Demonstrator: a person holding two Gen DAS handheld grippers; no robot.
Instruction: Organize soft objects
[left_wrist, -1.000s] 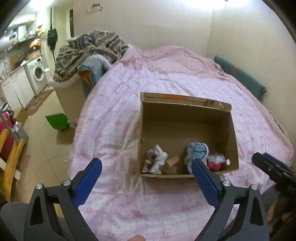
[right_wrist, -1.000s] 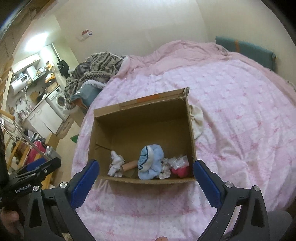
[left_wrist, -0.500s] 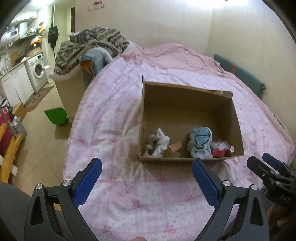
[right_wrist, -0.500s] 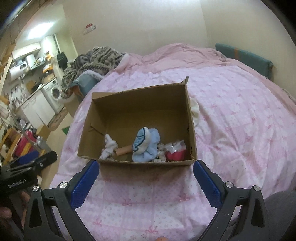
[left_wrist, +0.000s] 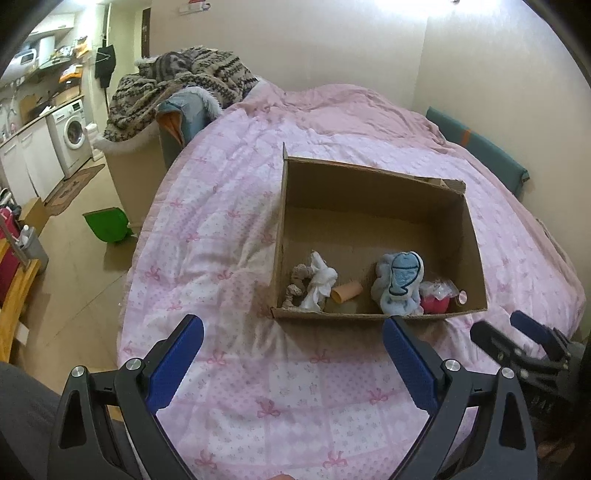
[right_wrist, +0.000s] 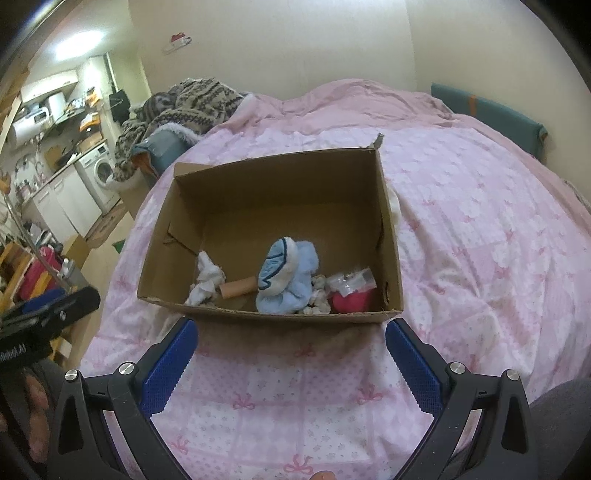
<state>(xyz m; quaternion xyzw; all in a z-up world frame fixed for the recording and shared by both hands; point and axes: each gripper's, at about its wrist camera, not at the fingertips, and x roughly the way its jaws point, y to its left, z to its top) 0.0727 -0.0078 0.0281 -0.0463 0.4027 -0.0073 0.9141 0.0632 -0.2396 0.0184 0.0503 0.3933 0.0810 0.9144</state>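
Covering the bed: a pink quilt (left_wrist: 258, 229) with a bow print lay under everything else.
Patterned blanket (left_wrist: 177, 85): it was heaped at the far left corner, beyond the quilt's edge.
Cardboard box (right_wrist: 389, 236): it sat open-topped on the quilt, ahead of both grippers, its near wall just past their fingertips.
Left gripper (left_wrist: 293, 363): its blue-padded fingers were spread wide and held nothing, hovering over the quilt before the box's near-left corner.
Right gripper (right_wrist: 291, 365): its fingers were likewise released and empty, centred before the box's near wall.
Blue plush toy (right_wrist: 288, 277): it lay in the box against the near wall, about mid-width.
White cloth (right_wrist: 207, 278): it was crumpled in the box, left of the plush.
Red item (right_wrist: 349, 299): it rested in the near-right corner with a clear wrapper on top.
Cardboard tube (right_wrist: 238, 287): it lay between the white cloth and the plush.
Braided rope toy (left_wrist: 297, 284): it was tucked against the box's left wall, touching the cloth.
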